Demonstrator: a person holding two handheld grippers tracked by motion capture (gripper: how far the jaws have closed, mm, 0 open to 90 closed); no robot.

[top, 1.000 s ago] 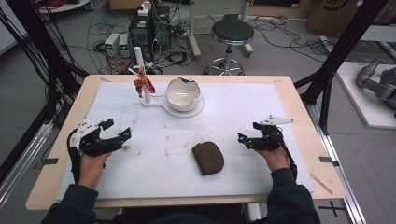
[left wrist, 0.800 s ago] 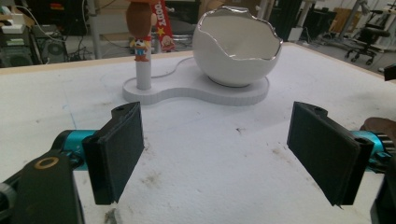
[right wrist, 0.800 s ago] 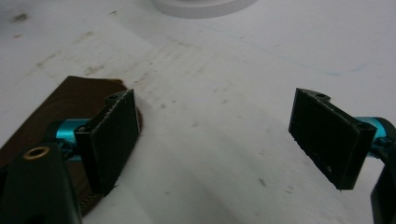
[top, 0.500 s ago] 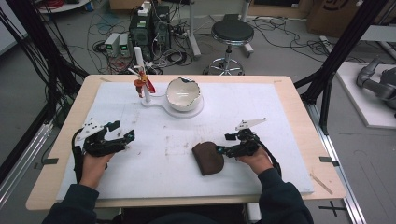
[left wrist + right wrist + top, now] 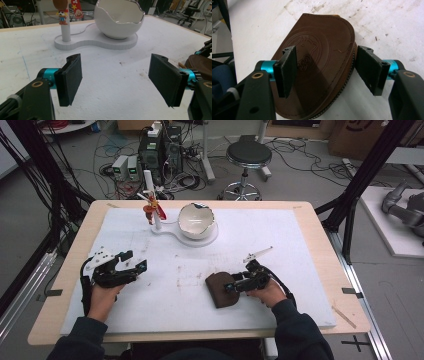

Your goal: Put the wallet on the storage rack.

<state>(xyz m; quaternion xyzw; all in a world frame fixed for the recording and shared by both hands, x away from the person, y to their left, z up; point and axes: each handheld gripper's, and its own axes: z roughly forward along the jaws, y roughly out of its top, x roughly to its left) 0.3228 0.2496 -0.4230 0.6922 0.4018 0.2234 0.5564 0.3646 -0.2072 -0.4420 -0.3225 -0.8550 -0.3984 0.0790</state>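
Note:
A brown leather pouch [image 5: 217, 288] [image 5: 317, 65] lies flat on the white mat near the front middle. My right gripper [image 5: 231, 285] [image 5: 325, 68] is open and hangs over the pouch's right edge, one jaw above the leather and the other just off its stitched rim. At the front left, my left gripper [image 5: 137, 267] [image 5: 117, 81] is open above bare mat, nothing between its jaws. A slice of the pouch [image 5: 201, 66] shows at the right edge of the left gripper view.
A white egg-shaped bowl [image 5: 197, 221] [image 5: 120, 18] sits on a white base [image 5: 172, 230] at the back middle, with a small post carrying a red figure [image 5: 150, 211] [image 5: 65, 15]. The wooden table edge [image 5: 320, 227] frames the mat. A stool [image 5: 248, 155] and cables lie beyond.
My right gripper has travelled left from the right side of the mat to the pouch and now straddles its edge. The left gripper has shifted slightly toward the middle.

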